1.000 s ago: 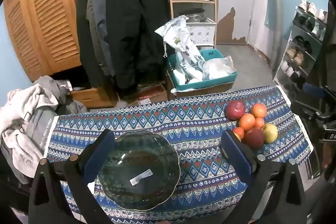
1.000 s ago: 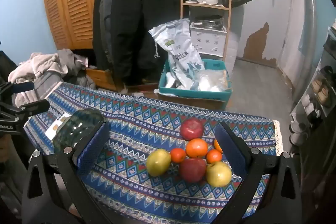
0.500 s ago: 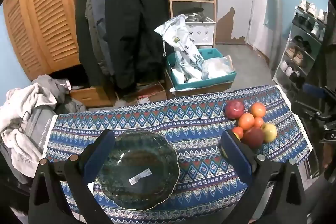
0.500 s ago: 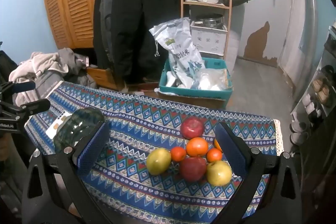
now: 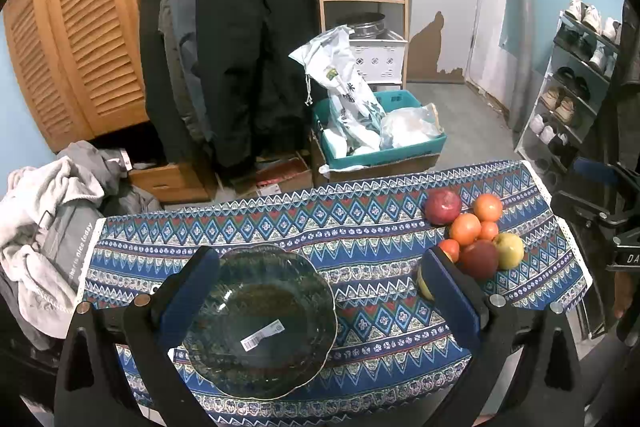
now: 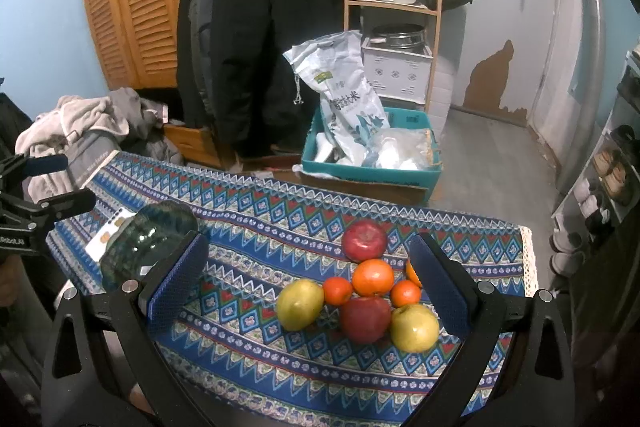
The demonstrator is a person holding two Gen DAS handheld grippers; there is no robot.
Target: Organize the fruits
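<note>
1. Surface [image 5: 360, 227]: covered by a blue patterned cloth.
2. Bowl [image 5: 260, 323]: dark glass, empty, sticker inside, on the left part of the surface.
3. Fruit [image 6: 364, 291]: red apples, yellow apples and oranges, clustered and touching, on the right part, well apart from the bowl.
4. Left hand-held gripper [image 5: 320, 299]: jaws wide, above the bowl, holding nothing.
5. Right hand-held gripper [image 6: 308, 287]: jaws wide, above the fruit, holding nothing.

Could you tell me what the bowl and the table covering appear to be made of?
The bowl looks like dark tinted glass, glossy: the cloth's pattern shows faintly through it, its scalloped rim catches light, and a barcode sticker sits inside. The tablecloth looks like woven or printed fabric, matte, with a pale lace-like edge at its right end.
</note>
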